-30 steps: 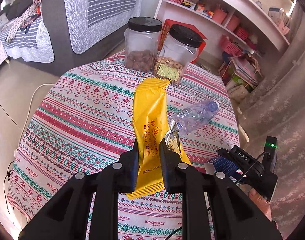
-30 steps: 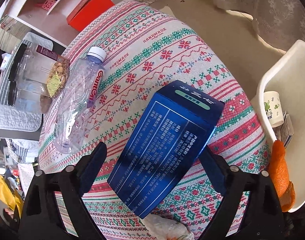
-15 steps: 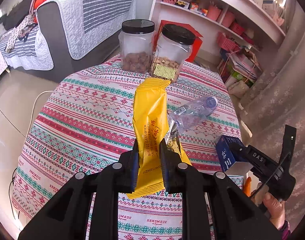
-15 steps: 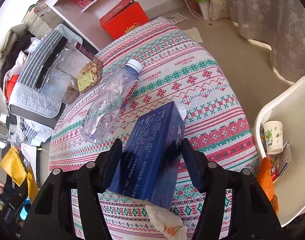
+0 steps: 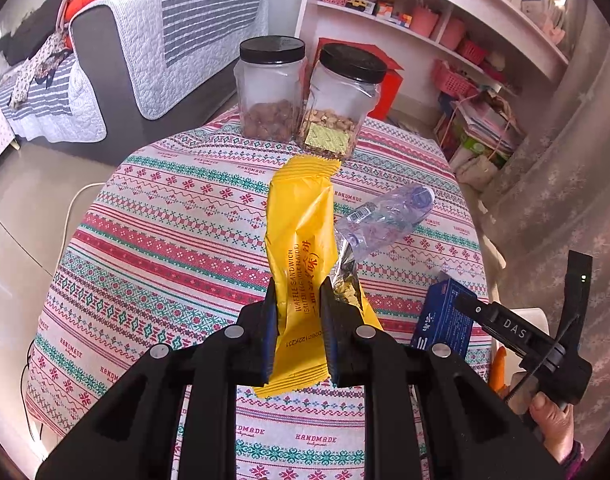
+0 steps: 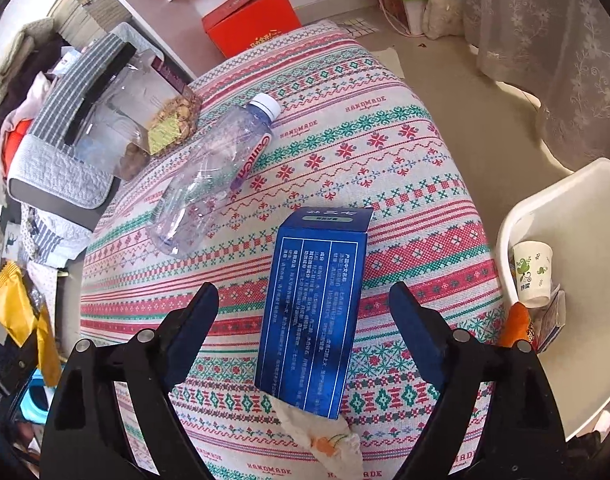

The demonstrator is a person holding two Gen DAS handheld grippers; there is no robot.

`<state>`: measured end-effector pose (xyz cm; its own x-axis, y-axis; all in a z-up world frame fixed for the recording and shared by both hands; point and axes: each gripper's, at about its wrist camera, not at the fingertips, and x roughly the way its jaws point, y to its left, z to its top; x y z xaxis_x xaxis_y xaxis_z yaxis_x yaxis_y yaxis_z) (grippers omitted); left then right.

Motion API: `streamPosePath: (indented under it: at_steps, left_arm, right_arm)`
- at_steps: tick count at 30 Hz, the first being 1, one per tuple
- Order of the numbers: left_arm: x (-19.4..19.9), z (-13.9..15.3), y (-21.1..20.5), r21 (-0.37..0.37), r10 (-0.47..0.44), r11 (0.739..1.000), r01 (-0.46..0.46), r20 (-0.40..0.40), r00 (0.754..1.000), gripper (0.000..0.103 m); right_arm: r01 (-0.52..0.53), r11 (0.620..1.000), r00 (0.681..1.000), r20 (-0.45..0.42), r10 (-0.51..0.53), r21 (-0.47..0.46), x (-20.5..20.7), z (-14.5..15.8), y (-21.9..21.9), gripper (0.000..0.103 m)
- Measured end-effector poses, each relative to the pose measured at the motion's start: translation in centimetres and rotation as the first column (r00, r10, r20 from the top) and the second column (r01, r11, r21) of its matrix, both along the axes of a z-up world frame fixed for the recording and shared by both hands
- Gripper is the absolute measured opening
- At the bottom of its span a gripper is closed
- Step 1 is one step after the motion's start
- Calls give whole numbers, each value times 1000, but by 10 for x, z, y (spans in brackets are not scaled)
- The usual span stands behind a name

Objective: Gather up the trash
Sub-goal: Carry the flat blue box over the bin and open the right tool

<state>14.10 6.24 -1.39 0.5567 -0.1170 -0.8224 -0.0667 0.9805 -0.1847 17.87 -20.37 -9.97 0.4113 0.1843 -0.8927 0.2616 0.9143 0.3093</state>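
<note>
My right gripper [image 6: 303,312] is opening, letting go of the blue box [image 6: 315,304] at frame centre, unlike a moment ago; my left gripper [image 5: 297,312] stays clamped on the yellow wrapper [image 5: 301,248]. Box needs regrasping.

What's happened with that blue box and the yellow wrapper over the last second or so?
The right gripper had squeezed the blue box half a second ago; now its jaws are opening, with clear gaps either side of the box, which stands between them. The left gripper stays clamped on the yellow wrapper. The plastic bottle and the two jars have not moved on the tablecloth.
</note>
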Motion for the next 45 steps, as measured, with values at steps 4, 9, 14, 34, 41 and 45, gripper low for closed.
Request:
streamPosePath:
  at_steps: [4,9,14,34,41,45]
  left_arm:
    - [3,-6,6,-1,7,1000,-7,-20,1000,20]
    - [6,-9,9,-6,14,1000,-14,-27,1000,20]
    - [5,-7,10,-11,12,1000,-12,-14,1000,20]
    - [-4,22,-18,-42,-27,999,30,57,998,20]
    - [-8,36,-45,-62,-71,995,77,94,993,20]
    - [-12,42,-64,-63,-99,992,107,115,988,20]
  right_arm:
    - [3,1000,998,-69,-4,-4,8,-22,6,84]
    - [-39,999,997,-63,38,-10,11,-29,12,56]
    - [-36,999,999,27,36,1,8,-8,11,53]
    - [-82,997,963,258,79,0,-35,76,-3,54]
    - [-38,998,948,313,55,-59,-61,94,-33,54]
    - [27,997,939,344,1,-77,-83,100,-58,54]
